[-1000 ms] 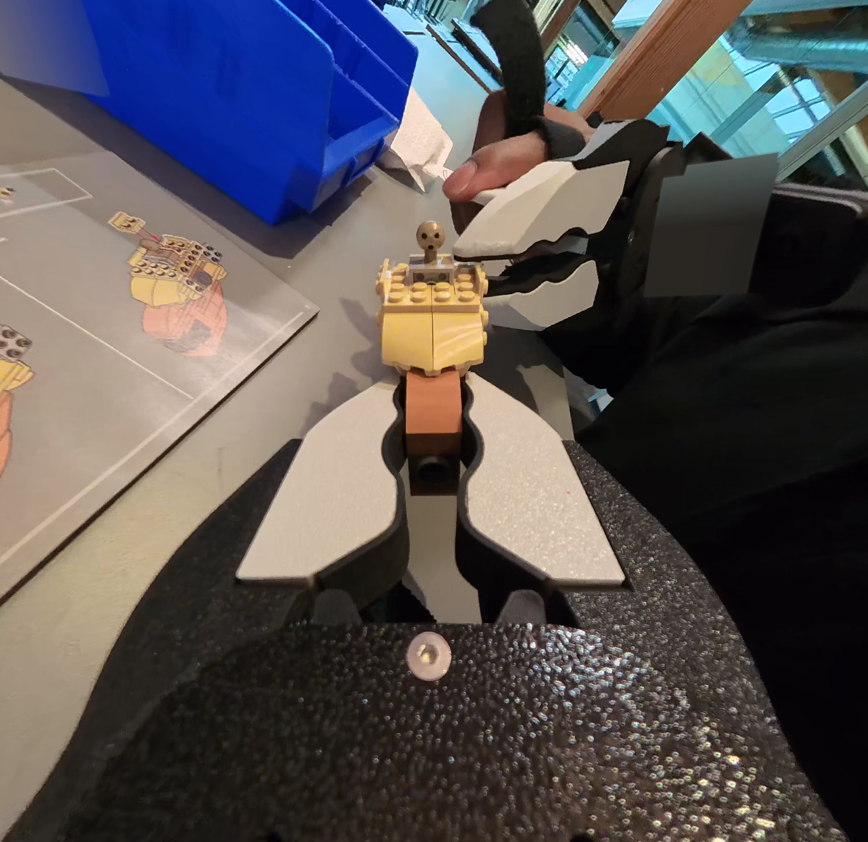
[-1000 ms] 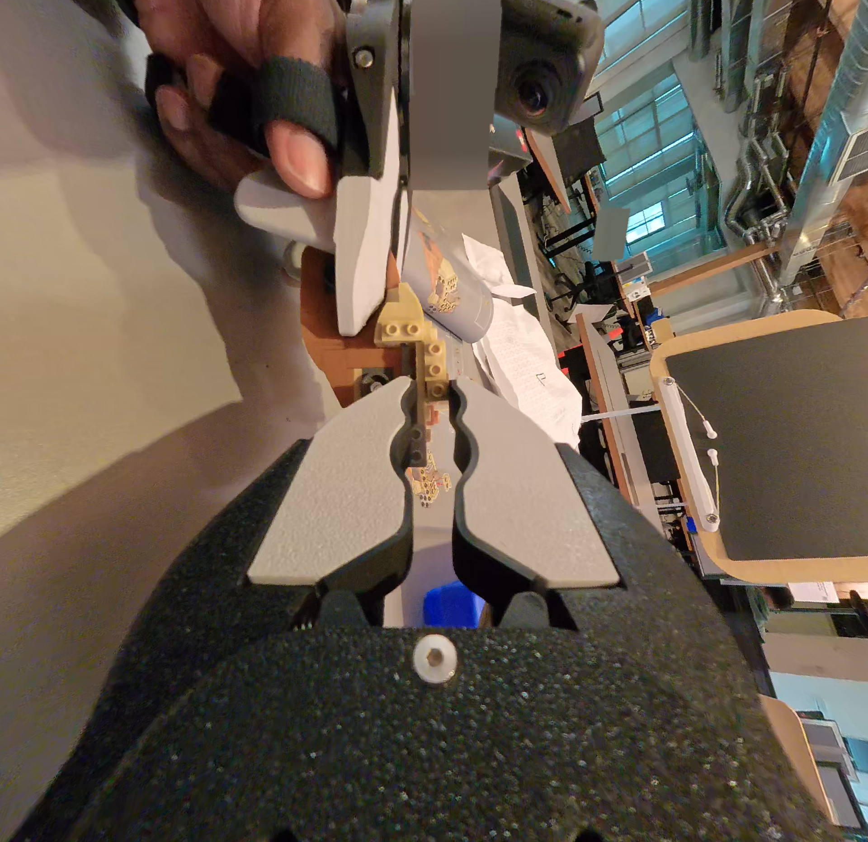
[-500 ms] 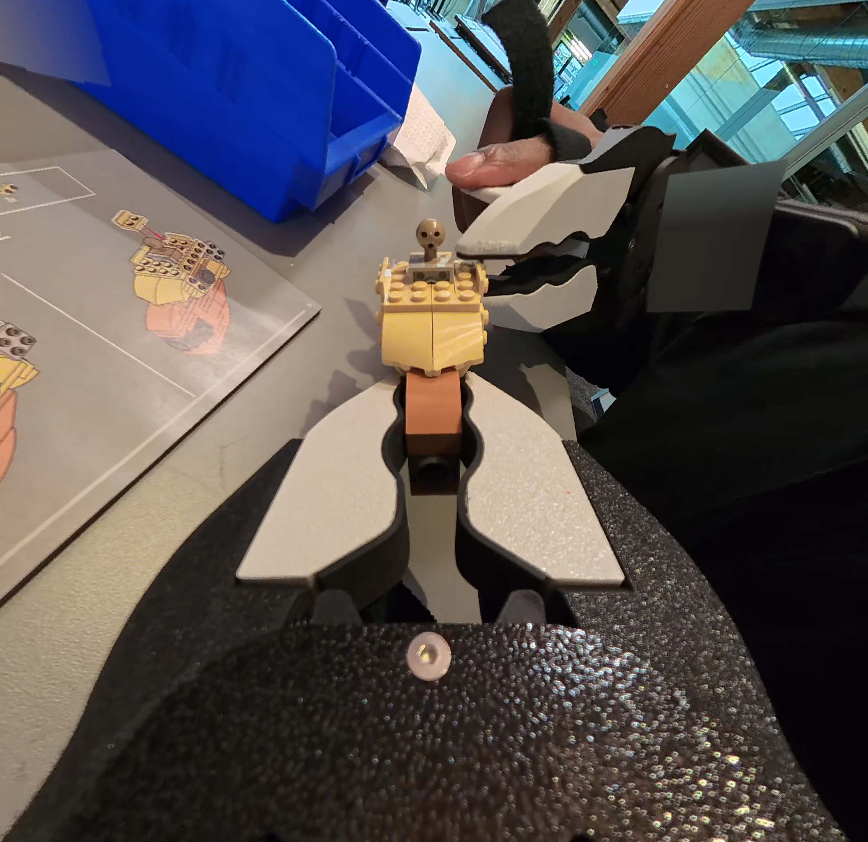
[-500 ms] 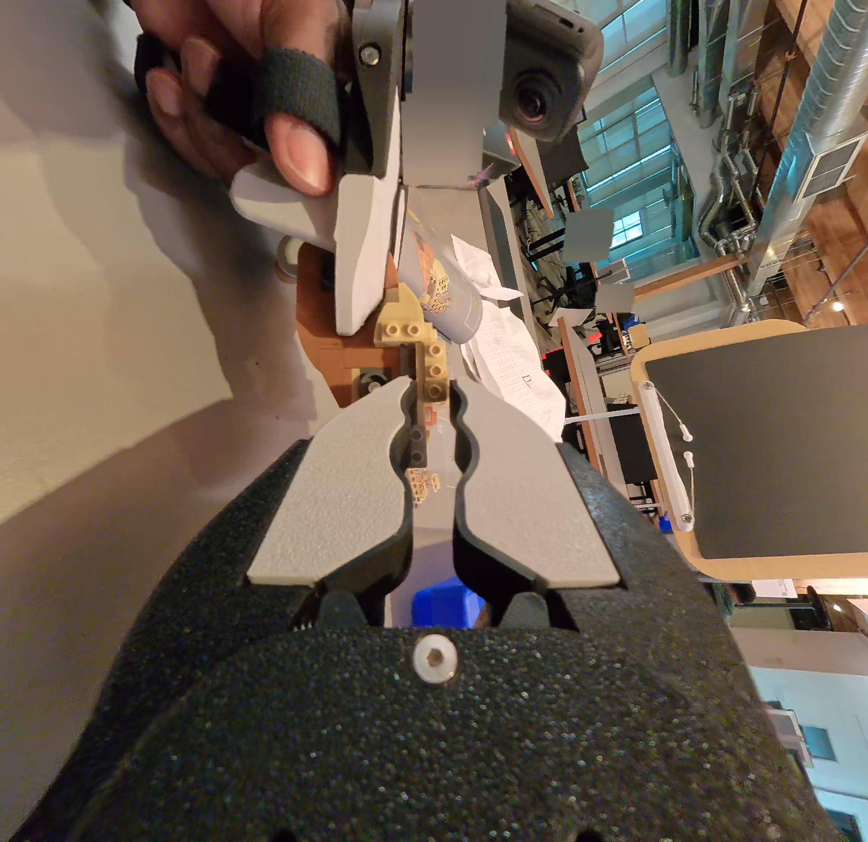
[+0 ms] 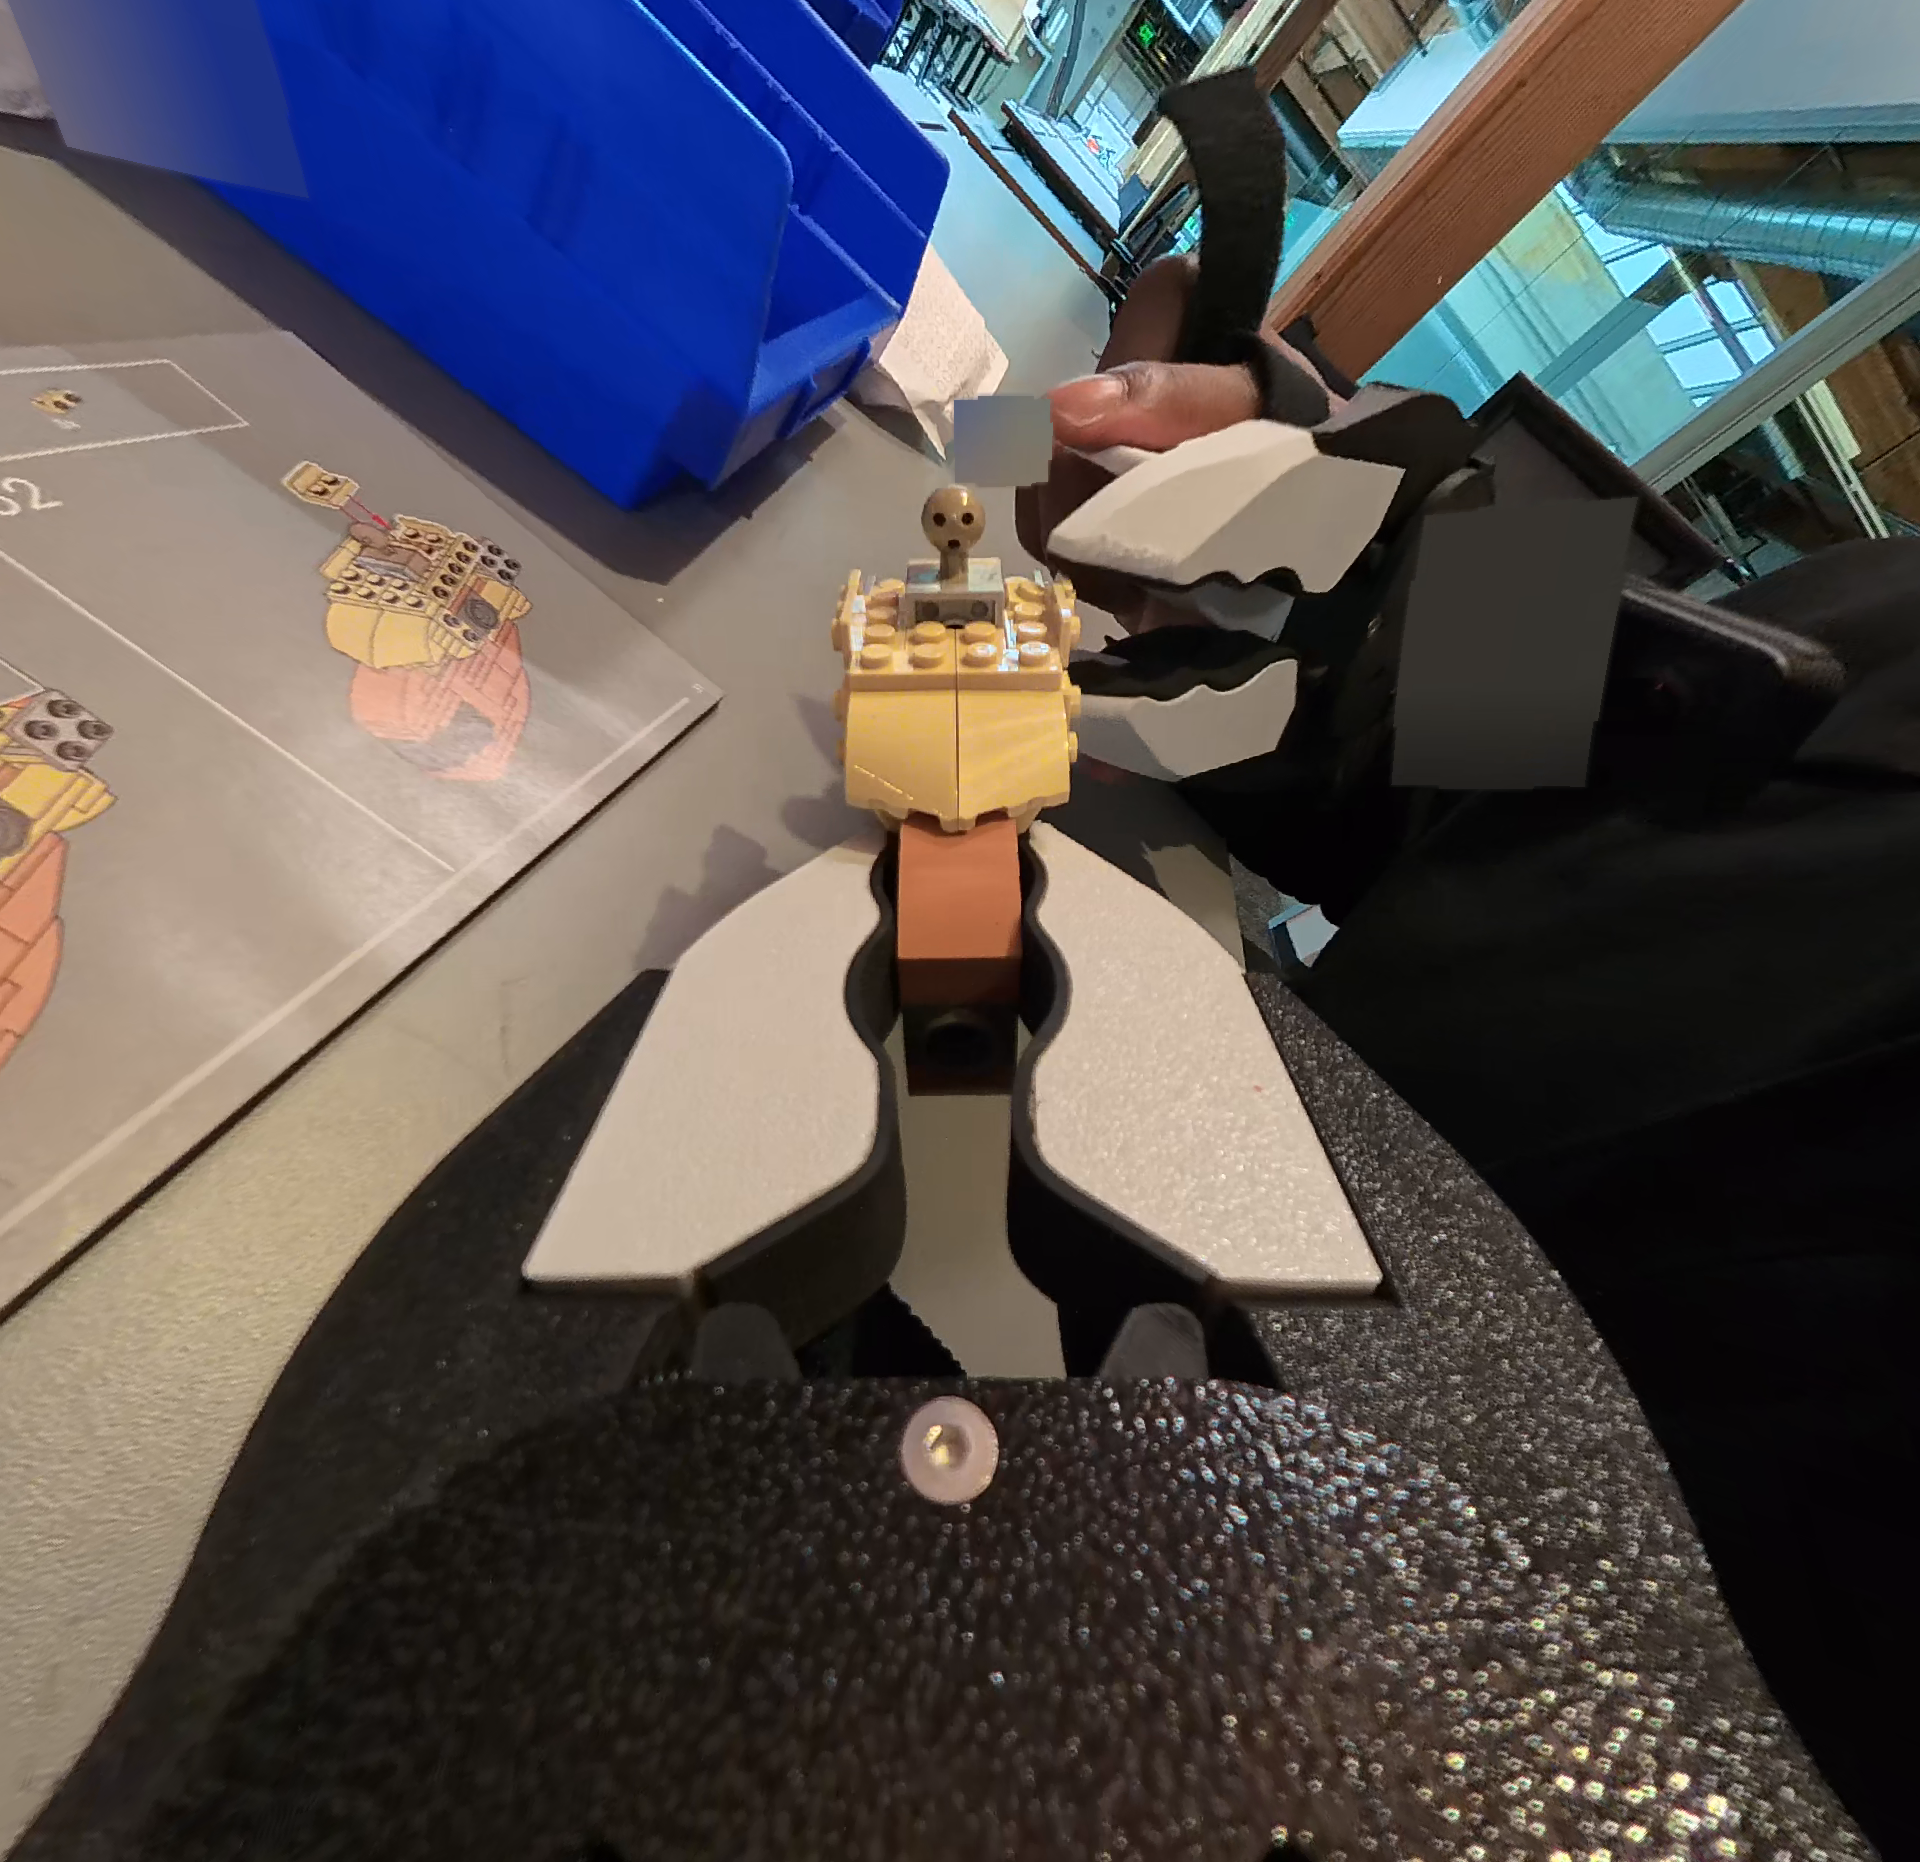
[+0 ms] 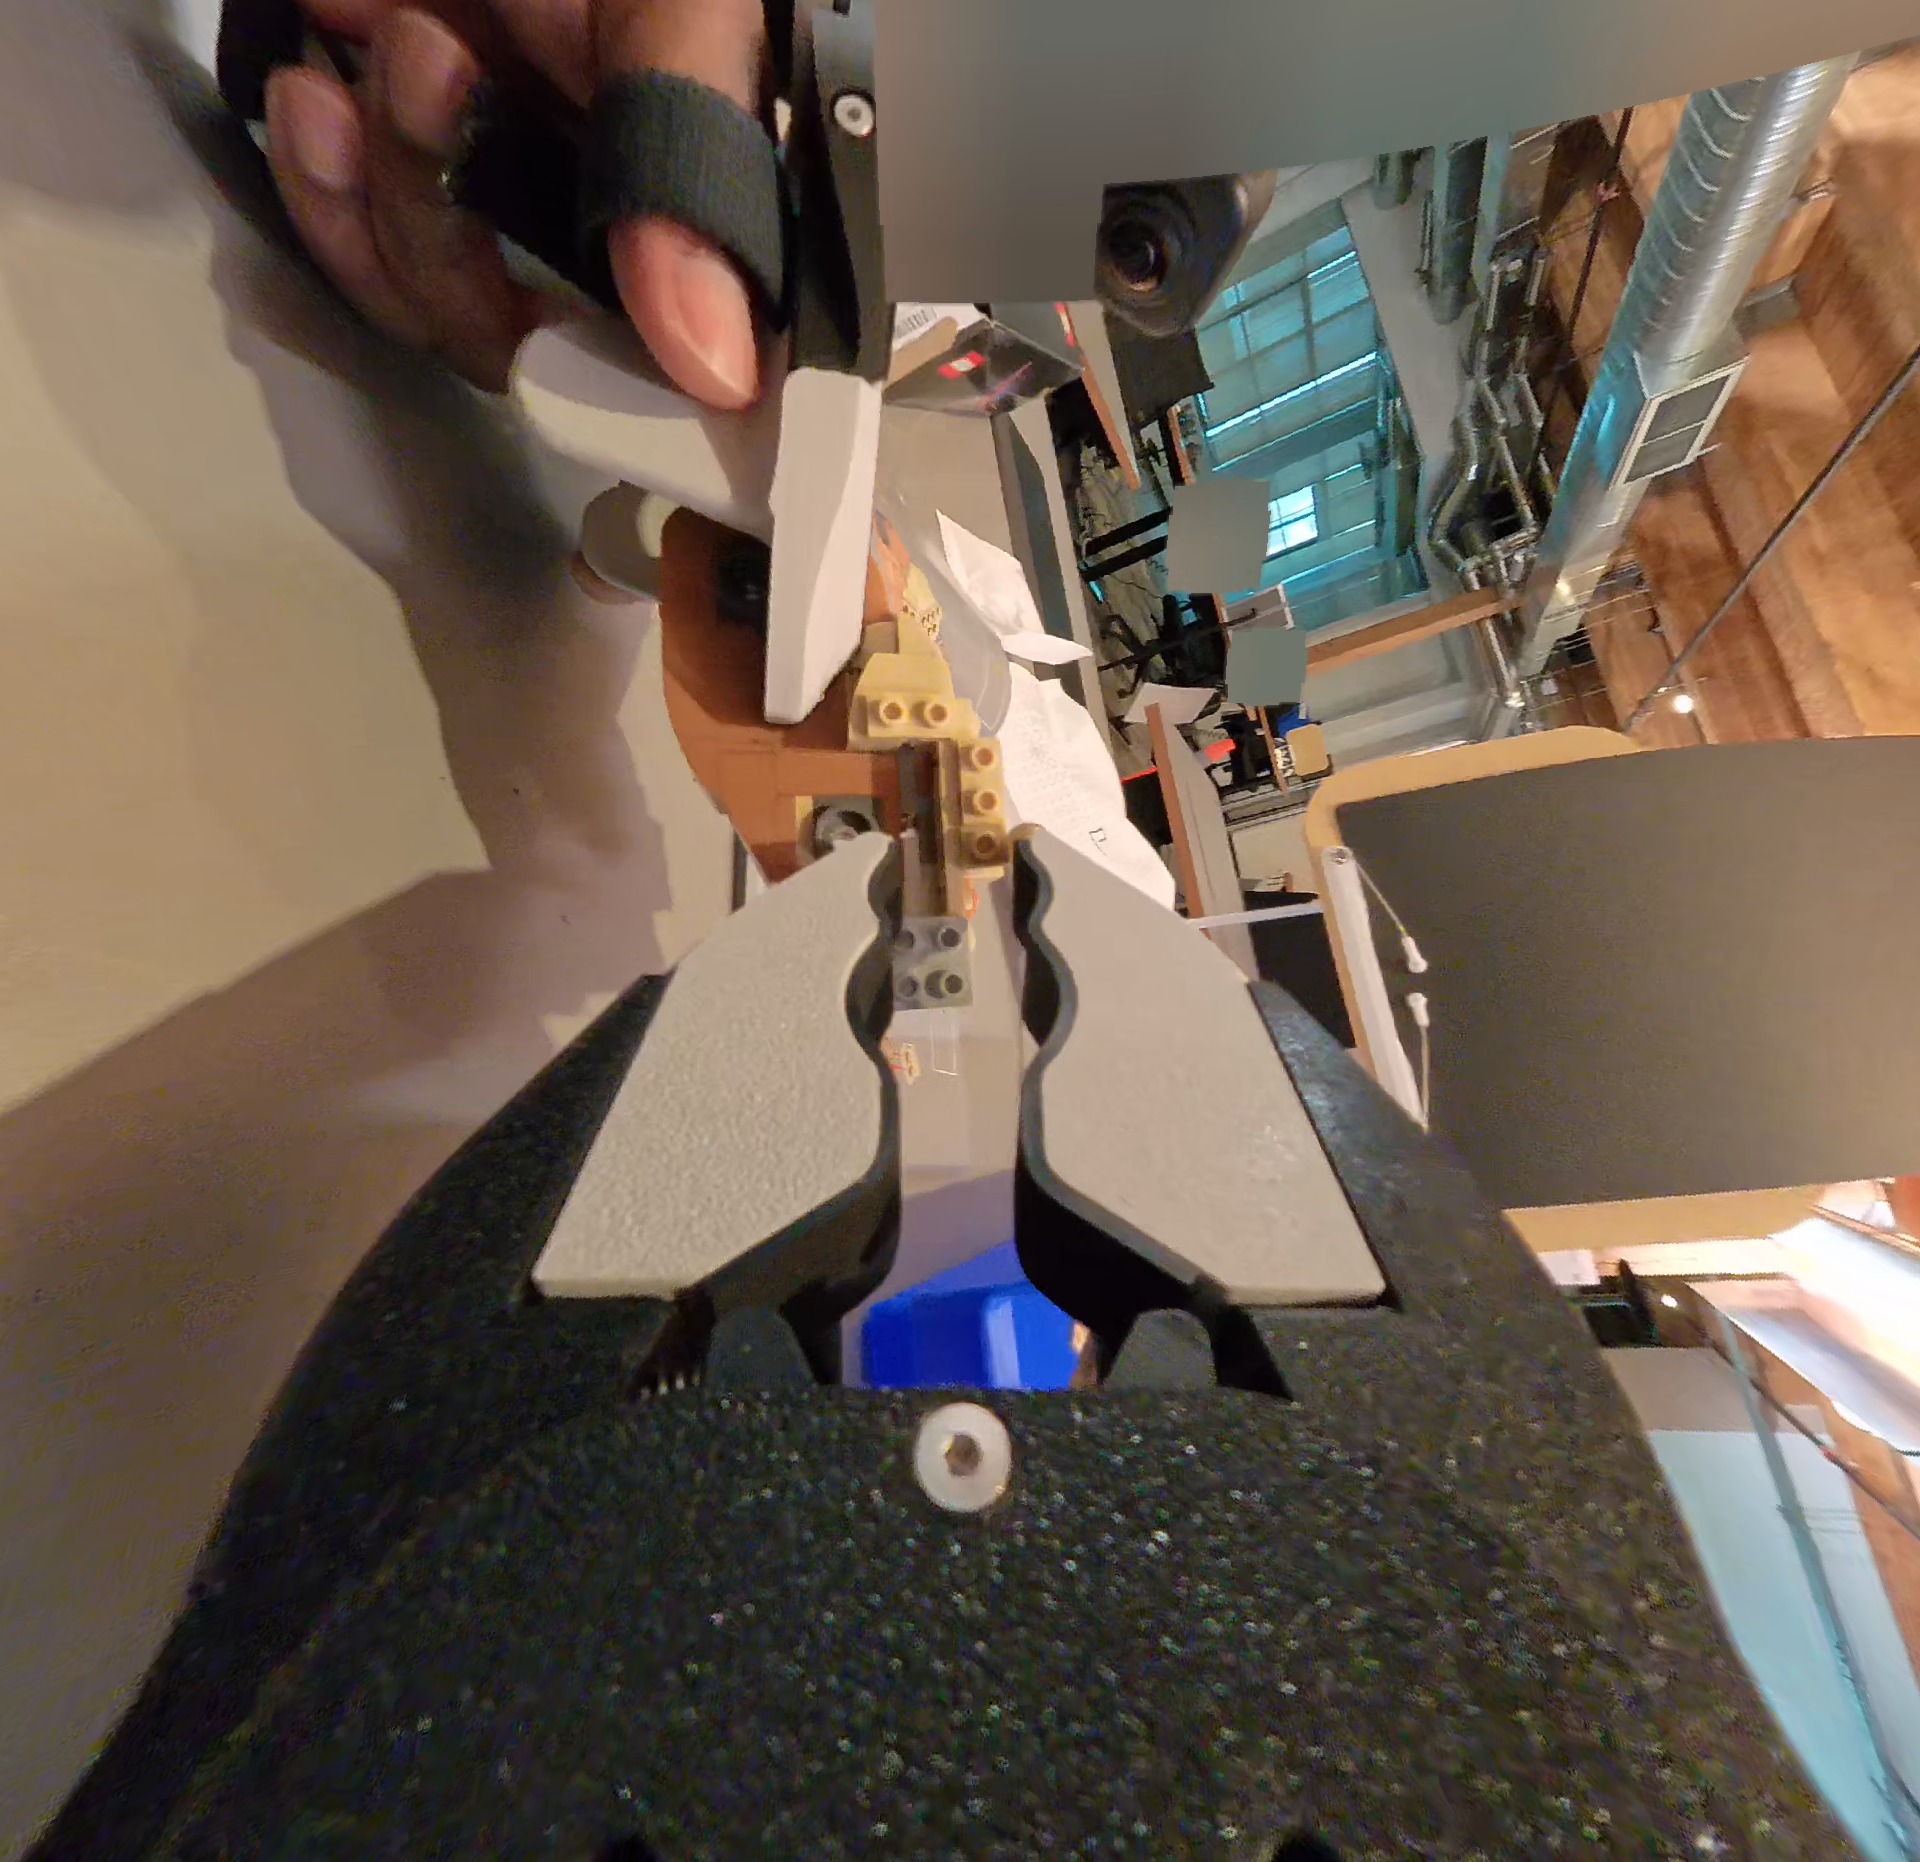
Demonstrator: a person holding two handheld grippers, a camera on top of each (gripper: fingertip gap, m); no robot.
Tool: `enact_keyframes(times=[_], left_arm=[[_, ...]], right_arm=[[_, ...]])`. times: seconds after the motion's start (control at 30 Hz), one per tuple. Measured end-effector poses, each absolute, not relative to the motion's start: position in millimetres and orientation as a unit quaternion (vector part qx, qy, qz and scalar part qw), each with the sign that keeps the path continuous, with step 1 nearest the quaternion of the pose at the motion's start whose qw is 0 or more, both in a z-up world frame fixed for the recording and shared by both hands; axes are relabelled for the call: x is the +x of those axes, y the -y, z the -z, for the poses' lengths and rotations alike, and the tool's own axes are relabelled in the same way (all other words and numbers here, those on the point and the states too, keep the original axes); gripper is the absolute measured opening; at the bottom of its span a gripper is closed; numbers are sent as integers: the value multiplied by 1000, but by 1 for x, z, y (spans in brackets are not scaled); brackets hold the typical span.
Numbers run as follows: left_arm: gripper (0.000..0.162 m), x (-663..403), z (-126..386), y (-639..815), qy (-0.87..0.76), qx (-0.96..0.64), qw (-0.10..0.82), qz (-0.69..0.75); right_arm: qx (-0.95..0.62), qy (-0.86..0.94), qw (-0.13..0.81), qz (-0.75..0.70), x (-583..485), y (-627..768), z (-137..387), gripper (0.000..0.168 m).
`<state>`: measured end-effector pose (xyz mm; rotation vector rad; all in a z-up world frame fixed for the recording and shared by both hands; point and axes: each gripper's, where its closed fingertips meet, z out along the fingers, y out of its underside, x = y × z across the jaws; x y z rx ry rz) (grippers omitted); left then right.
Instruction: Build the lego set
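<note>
My left gripper (image 5: 954, 882) clamps the model's brown base (image 5: 956, 913) pointing ahead, while my right gripper (image 6: 948, 882), jaws parted, flanks its grey plate (image 6: 932, 965) sideways.

Grey tabletop (image 5: 260, 1137). Instruction sheet (image 5: 260, 690) lies flat at left. Blue bins (image 5: 582, 212) stand on it beyond the sheet; crumpled white paper (image 5: 940, 342) just right of them.

Two tools (image 5: 956, 877) (image 5: 1081, 617), one lego model (image 5: 956, 711), two blue bins (image 5: 540, 202), one instruction sheet (image 5: 260, 732)
</note>
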<state>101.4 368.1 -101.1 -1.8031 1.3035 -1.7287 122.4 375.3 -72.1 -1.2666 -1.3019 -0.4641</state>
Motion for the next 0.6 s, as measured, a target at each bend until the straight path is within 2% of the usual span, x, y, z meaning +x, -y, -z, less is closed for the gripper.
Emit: enact_keyframes(times=[0.17, 0.6], left_arm=[[18, 102, 102, -368, -458, -633, 161, 603], [18, 102, 103, -364, -473, -629, 163, 596]], right_arm=[[-538, 555, 596, 217, 124, -378, 70, 12], [-549, 564, 588, 188, 123, -374, 71, 12]])
